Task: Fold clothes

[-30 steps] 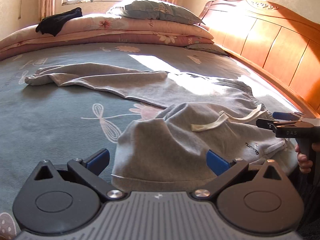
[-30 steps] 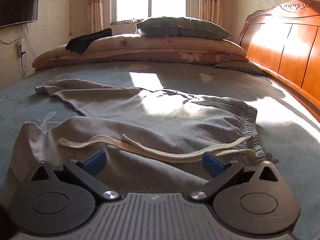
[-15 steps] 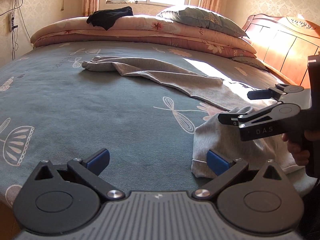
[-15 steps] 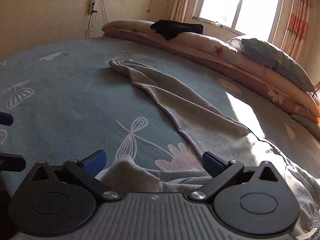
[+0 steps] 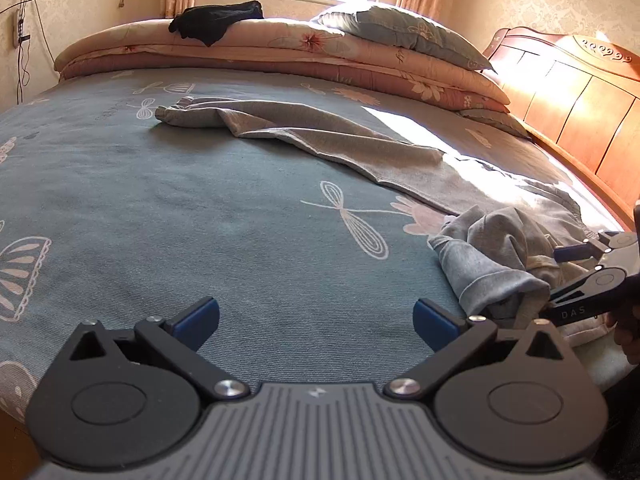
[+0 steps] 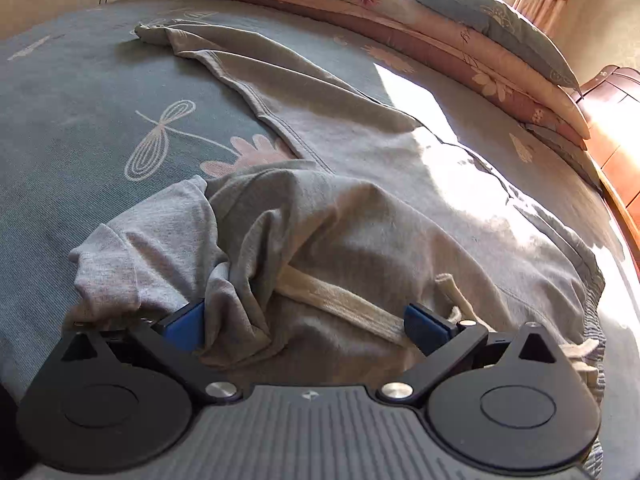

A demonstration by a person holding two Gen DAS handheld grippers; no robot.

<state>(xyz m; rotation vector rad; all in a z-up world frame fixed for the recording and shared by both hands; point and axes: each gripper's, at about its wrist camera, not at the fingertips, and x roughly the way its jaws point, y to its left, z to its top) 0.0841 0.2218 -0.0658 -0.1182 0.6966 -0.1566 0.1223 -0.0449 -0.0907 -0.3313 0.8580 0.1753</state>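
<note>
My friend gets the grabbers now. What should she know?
Left gripper: jaws open, holding nothing, over bare bedspread beside the crumpled end of the grey sweatpants.
Right gripper: jaws open, low over that bunched-up end, with cloth and the cream drawstring between them, not clamped.
The pants lie across the bed, one leg stretched toward the stacked quilts, the near part rumpled.
Done: nothing neatly folded yet.
Left: grip the bunched end, smooth it flat, then fold the pants.
</note>
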